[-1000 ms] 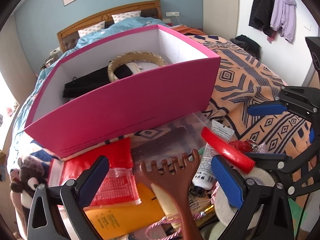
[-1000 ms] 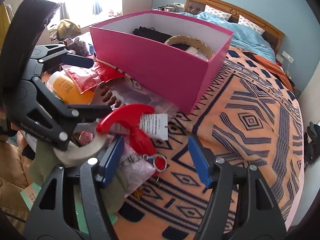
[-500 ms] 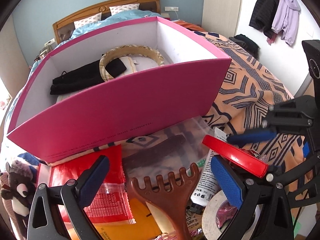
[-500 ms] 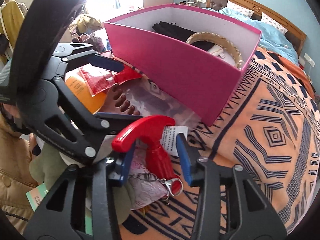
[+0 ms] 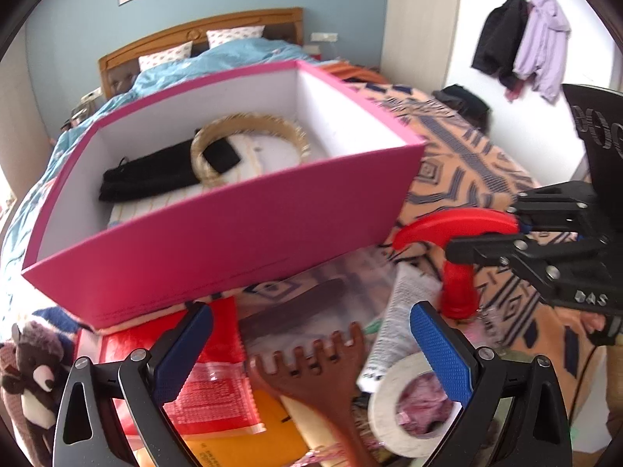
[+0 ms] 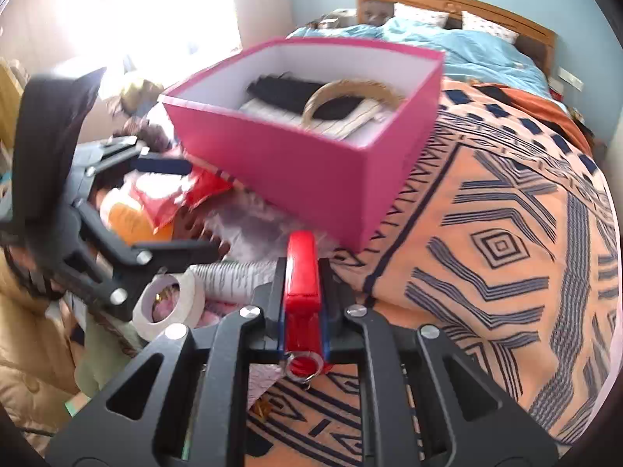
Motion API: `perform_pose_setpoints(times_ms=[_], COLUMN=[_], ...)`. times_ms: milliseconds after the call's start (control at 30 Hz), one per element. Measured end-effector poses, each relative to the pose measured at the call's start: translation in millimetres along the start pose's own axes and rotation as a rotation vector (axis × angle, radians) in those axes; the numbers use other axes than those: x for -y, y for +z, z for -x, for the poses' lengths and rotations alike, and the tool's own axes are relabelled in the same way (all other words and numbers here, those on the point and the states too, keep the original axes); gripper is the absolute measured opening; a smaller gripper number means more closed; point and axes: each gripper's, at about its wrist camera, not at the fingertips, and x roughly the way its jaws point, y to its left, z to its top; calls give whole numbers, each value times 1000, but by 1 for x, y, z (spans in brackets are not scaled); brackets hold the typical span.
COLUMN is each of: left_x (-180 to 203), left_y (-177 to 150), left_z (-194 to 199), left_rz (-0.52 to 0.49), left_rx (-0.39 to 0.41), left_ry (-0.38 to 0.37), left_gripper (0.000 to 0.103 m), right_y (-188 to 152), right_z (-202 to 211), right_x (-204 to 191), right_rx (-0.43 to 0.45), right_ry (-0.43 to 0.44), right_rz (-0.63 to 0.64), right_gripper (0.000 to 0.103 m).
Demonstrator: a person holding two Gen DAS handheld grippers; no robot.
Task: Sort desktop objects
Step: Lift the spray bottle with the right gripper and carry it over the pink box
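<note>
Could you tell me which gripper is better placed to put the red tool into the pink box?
The right gripper: it is already shut on the red tool, with the pink box just ahead. The left gripper is open and empty.

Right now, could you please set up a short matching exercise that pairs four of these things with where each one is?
Things:
1. red tool
2. black pouch
3. tape roll
4. brown scratcher

Places:
A. inside the pink box
B. between the open jaws of the left gripper
C. clamped in the right gripper
D. beside the left gripper's right-hand finger

Pairs: 1-C, 2-A, 3-D, 4-B
</note>
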Motion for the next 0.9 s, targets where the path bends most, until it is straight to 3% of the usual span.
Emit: perform_pose_setpoints(times_ms=[367, 700, 900], left_x=[31, 15, -1], left_y=[12, 30, 42], left_z=[15, 38, 47], left_rz=[-121, -92, -79], left_rx=[92, 177, 217], left_ry=[-123, -230, -209], left_gripper=[101, 74, 72], right_y=[15, 48, 75], right_z=[42, 61, 53], right_x=[3, -14, -18], right_rx=[158, 259, 283], right_ry=[-16, 78, 148], right_rz=[-58, -55, -68], right_gripper=[15, 14, 15])
